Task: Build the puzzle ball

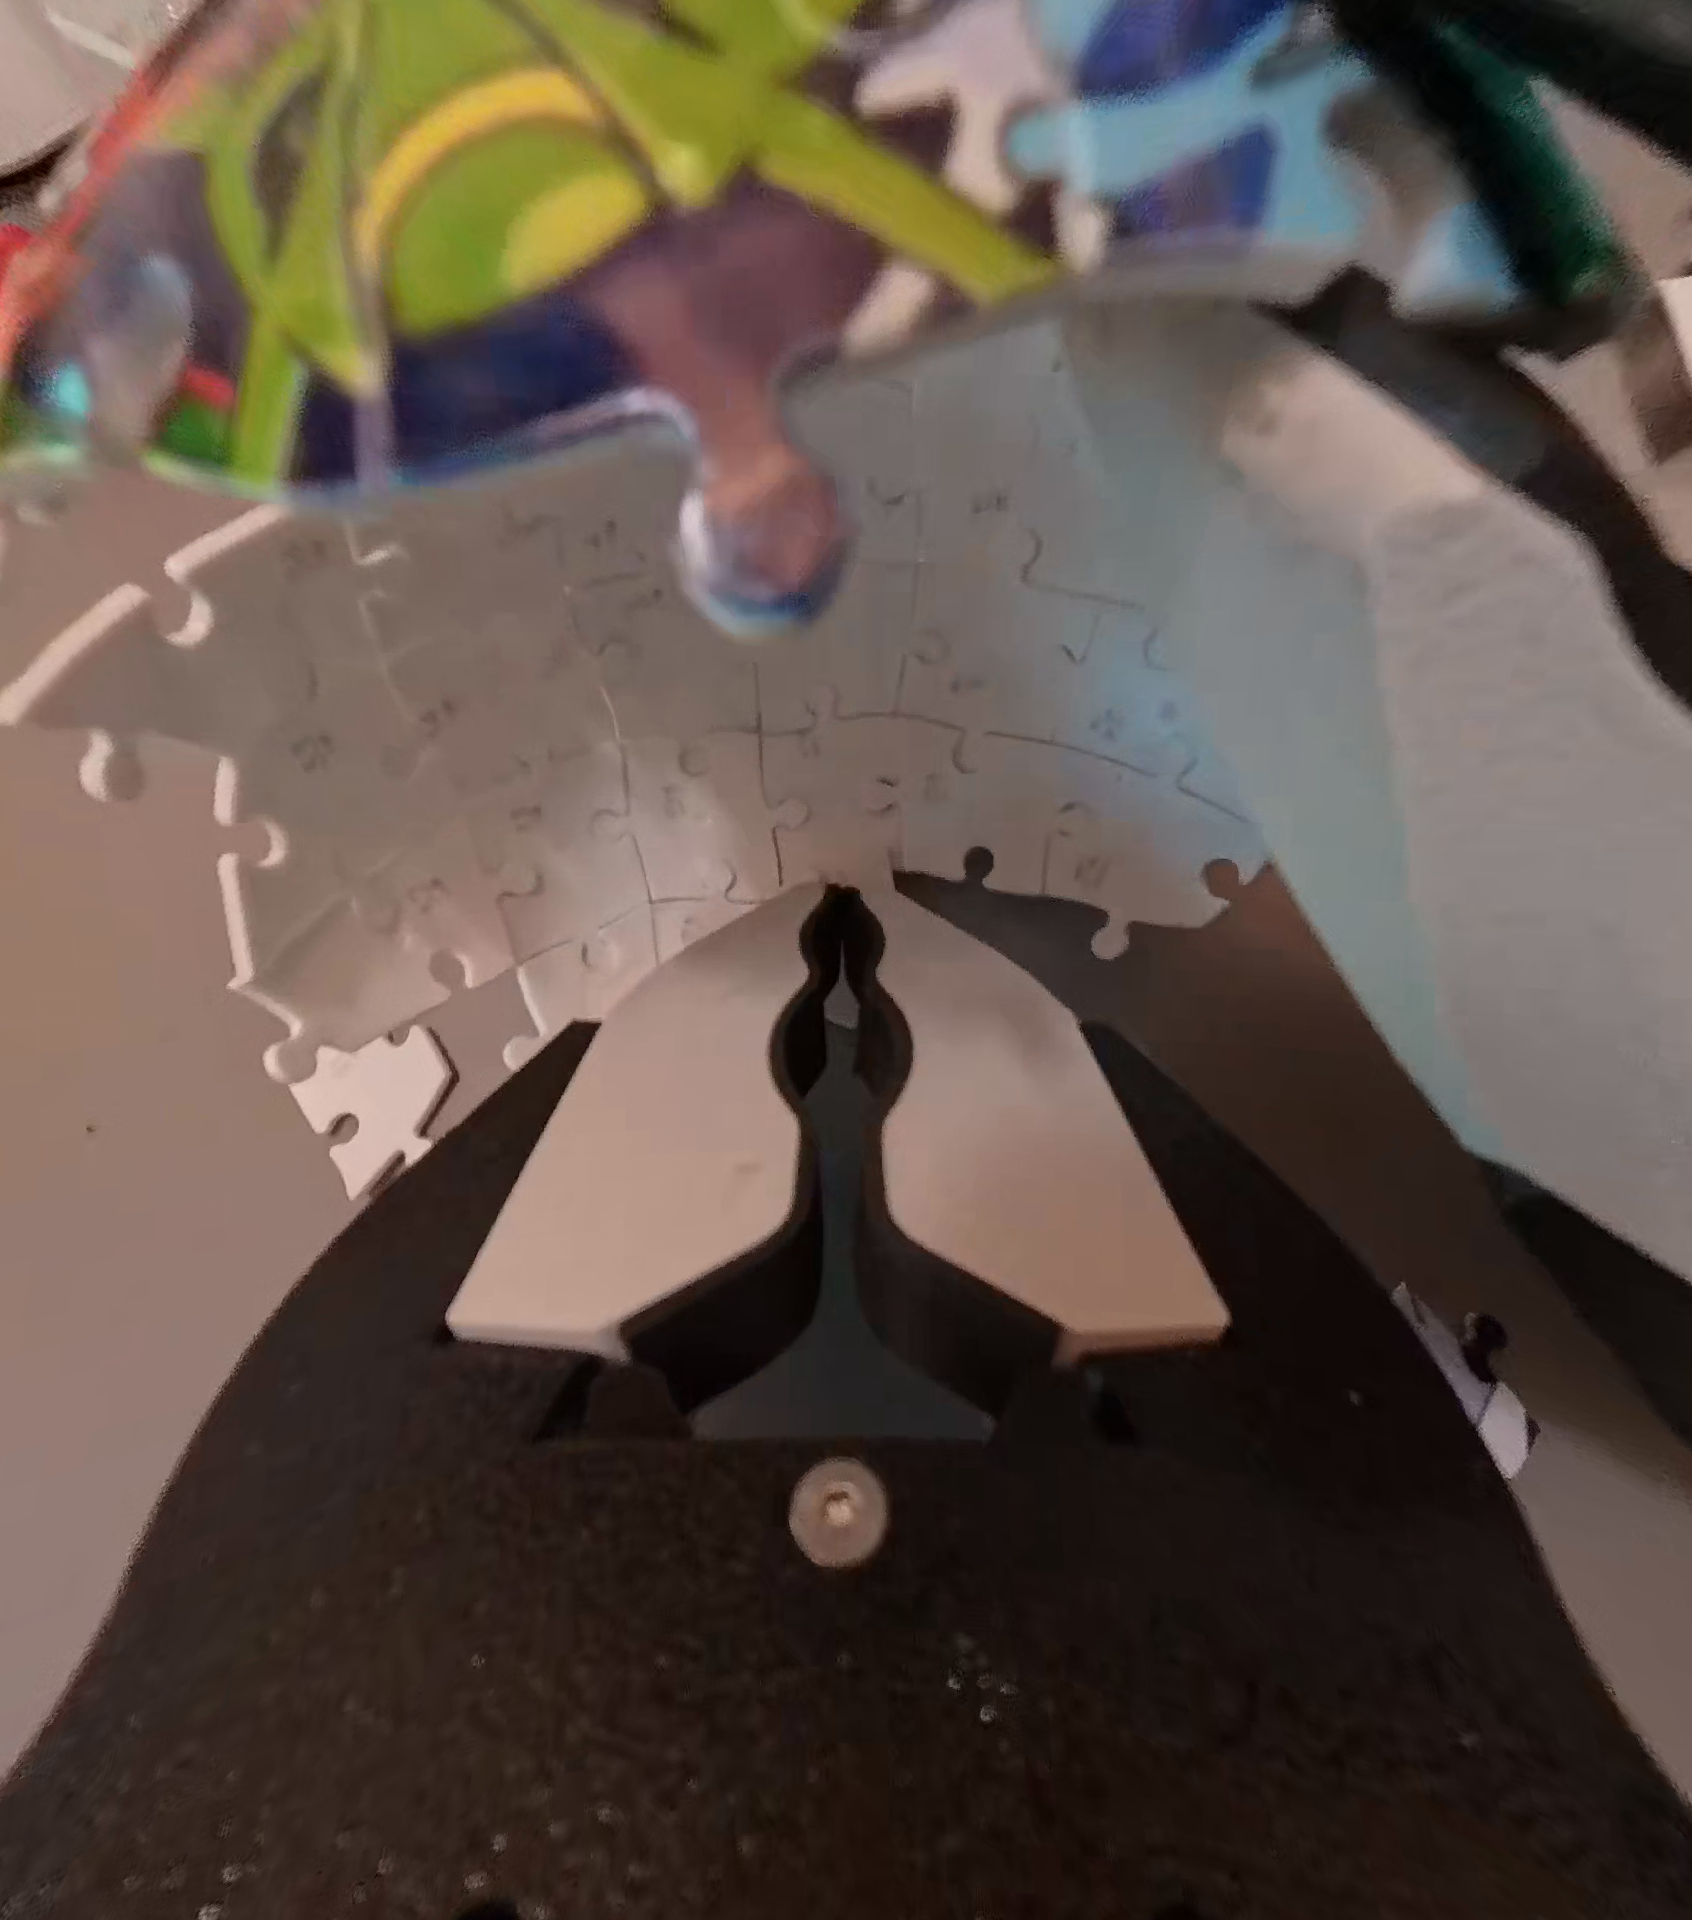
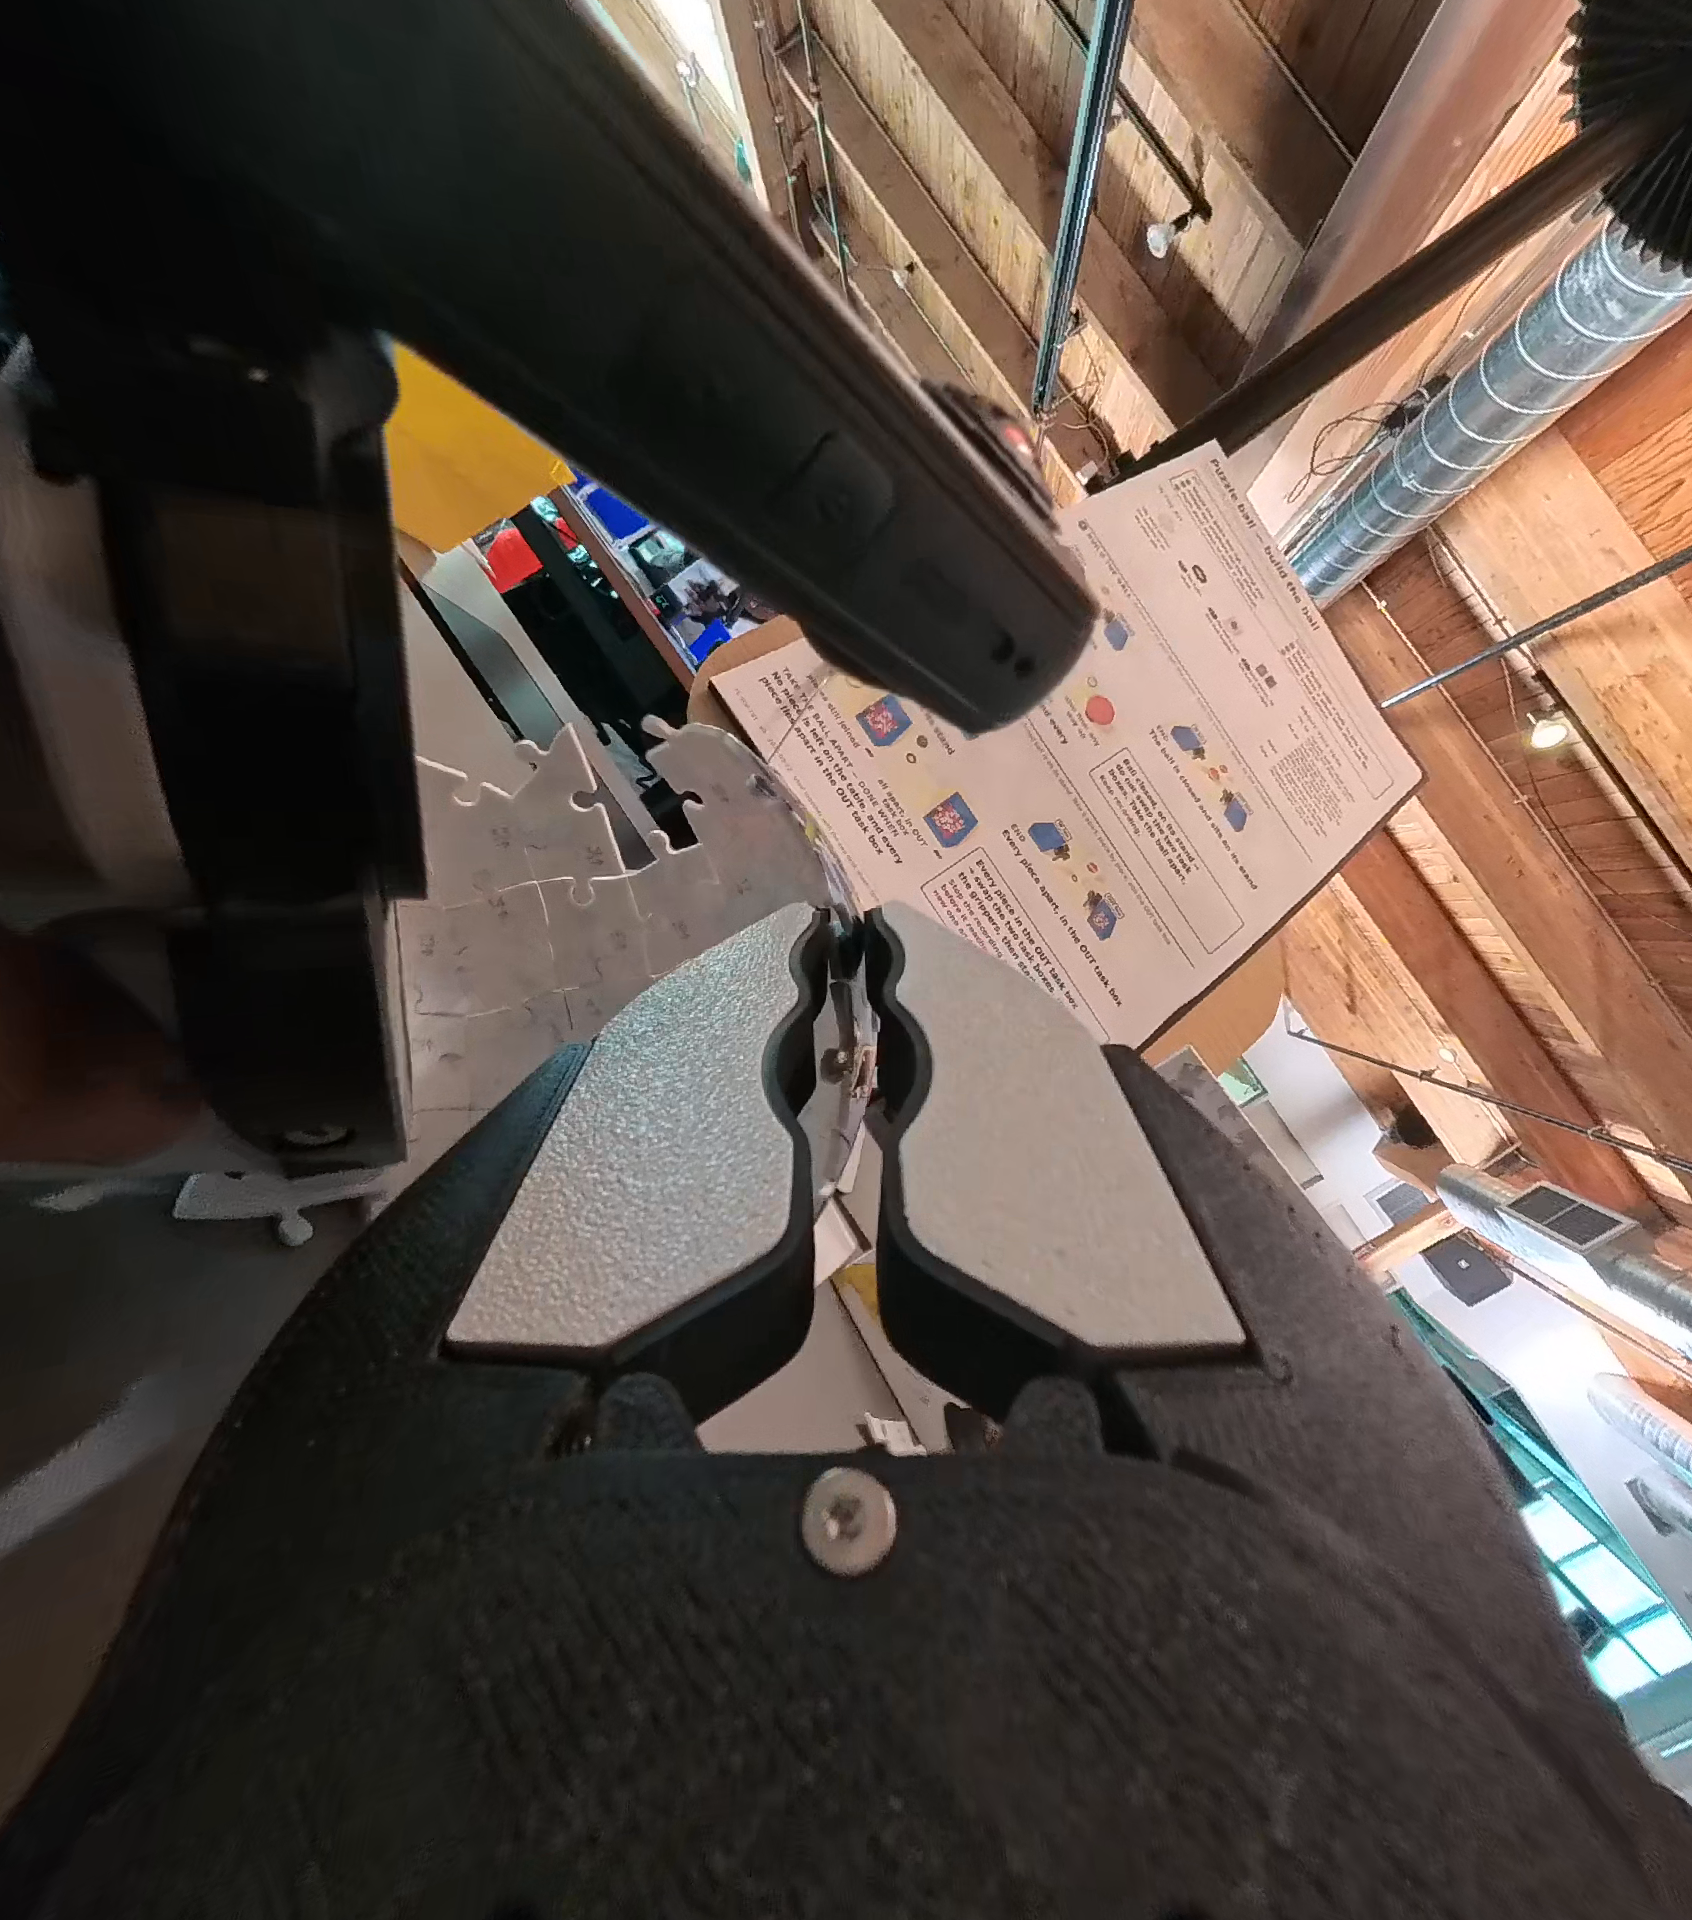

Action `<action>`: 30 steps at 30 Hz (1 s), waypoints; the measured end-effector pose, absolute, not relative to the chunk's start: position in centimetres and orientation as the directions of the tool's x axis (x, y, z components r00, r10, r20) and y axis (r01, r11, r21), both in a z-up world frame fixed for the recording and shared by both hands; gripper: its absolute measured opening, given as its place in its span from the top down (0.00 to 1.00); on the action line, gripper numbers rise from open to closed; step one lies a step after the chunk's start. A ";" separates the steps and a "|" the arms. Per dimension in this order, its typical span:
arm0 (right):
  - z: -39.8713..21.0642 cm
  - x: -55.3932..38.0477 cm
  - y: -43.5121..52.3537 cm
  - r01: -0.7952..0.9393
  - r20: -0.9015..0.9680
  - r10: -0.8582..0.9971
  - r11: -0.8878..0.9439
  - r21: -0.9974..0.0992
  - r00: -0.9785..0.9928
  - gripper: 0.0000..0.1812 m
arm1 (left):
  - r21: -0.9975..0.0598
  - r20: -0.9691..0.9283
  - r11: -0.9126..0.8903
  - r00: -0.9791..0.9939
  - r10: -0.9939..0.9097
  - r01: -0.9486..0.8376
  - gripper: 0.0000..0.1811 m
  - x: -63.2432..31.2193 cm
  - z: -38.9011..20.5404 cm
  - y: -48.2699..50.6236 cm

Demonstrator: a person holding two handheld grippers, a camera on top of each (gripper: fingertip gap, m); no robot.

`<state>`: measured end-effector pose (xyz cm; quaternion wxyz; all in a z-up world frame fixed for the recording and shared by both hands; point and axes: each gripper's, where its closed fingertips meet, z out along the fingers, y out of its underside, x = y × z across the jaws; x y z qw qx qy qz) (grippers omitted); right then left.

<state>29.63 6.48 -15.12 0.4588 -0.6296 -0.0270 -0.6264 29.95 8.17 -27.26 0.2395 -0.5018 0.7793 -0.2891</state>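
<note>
In the left wrist view, the curved shell of joined puzzle pieces (image 1: pixel 717 748), grey-white inside and printed green and blue outside, is blurred at its top part. The left gripper (image 1: pixel 840 904) has its fingers closed on the lower edge of this shell, above the grey bench (image 1: pixel 42 1195). One loose white puzzle piece (image 1: pixel 374 1101) lies left of the fingers.

In the right wrist view, the right gripper (image 2: pixel 847 925) pinches the shell (image 2: pixel 551 883) edge-on between nearly closed fingers. A black device (image 2: pixel 613 343) hides the top of the shell, and a white instruction sheet (image 2: pixel 1185 748) stands behind it.
</note>
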 end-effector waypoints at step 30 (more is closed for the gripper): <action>-15.2 29.6 6.4 0.603 0.806 -0.549 -0.574 -0.555 0.220 0.96 | -0.774 -0.043 0.241 -0.331 -0.943 -0.586 1.00 29.8 -24.6 9.0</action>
